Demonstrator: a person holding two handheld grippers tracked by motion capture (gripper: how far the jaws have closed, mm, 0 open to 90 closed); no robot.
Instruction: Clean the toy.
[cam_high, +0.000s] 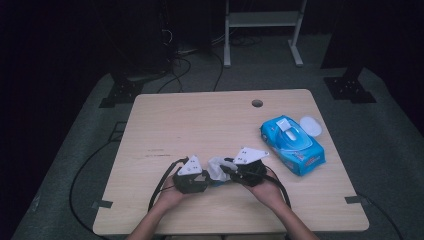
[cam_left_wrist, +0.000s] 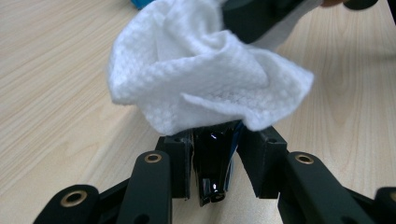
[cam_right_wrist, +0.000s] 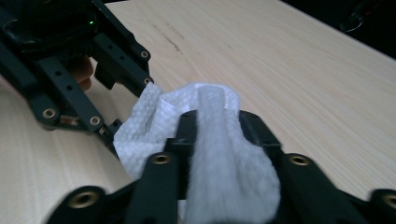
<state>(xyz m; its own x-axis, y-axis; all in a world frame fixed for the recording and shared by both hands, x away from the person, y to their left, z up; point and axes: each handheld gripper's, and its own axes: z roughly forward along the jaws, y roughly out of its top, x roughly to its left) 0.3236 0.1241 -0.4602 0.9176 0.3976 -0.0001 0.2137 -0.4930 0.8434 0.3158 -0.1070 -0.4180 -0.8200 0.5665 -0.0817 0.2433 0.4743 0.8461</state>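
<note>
My left gripper (cam_high: 192, 176) is black, with a grey three-cornered plate on top. My right gripper (cam_high: 248, 167) is black too, and its plate looks white. The jaws have little gold rings on them. The wipe (cam_left_wrist: 205, 74) is white with a bumpy dotted pattern. Under it, my left gripper pinches something shiny and black (cam_left_wrist: 212, 163) with a bit of blue. The table (cam_high: 200, 120) is light wood with thin stripes. The wipes pack (cam_high: 292, 144) is bright blue with a white lid.
</note>
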